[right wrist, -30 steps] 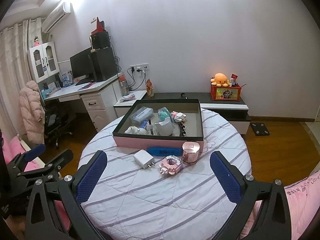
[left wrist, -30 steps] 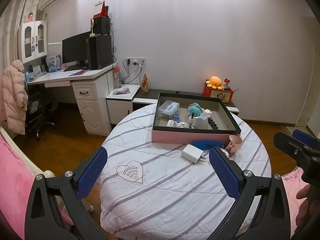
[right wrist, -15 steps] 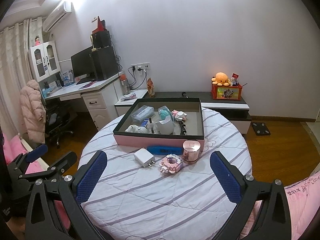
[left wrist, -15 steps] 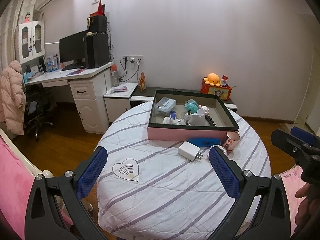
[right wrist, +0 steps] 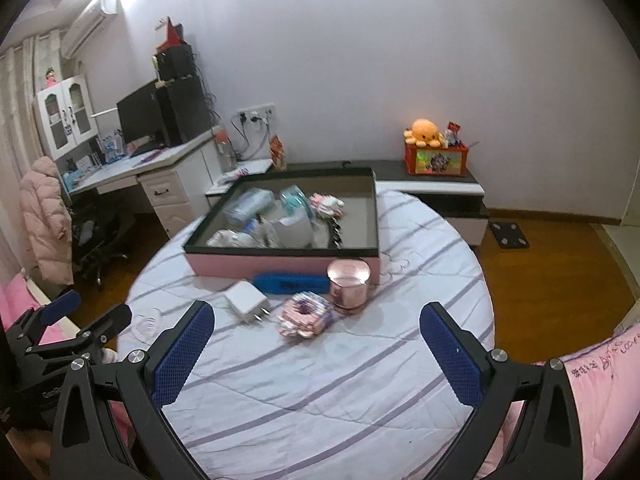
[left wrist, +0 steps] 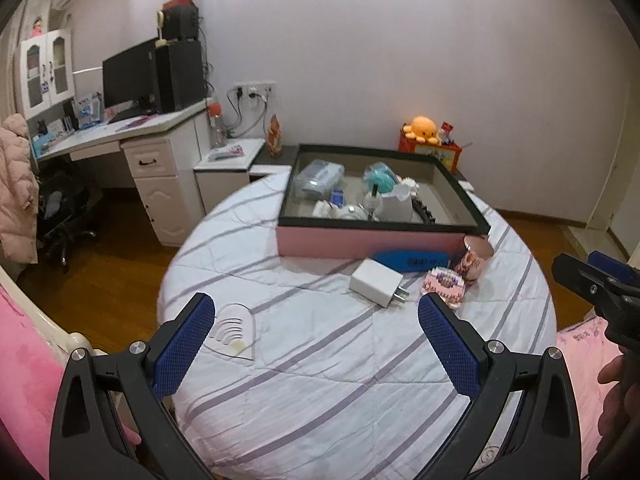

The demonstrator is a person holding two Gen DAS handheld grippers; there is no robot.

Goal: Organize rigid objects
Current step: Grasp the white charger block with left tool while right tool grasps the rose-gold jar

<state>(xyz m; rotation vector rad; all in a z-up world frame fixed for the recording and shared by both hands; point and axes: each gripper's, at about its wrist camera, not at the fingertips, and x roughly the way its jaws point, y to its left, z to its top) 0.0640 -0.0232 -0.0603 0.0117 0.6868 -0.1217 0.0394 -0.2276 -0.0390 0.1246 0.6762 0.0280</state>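
Both wide-open, empty grippers [left wrist: 316, 328] [right wrist: 316, 332] have been advanced toward the pink box [left wrist: 372, 242]; before it, the light, rigid charger [left wrist: 377, 282] is best gripped across its flat sides.

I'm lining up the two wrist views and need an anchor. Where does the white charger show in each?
Left wrist: white charger right of centre on the table, in front of the pink box, left of the blue case.
Right wrist: white charger left of centre, just above the left finger of the right hand-held gripper.
Shared landmark: the pink box right behind it.
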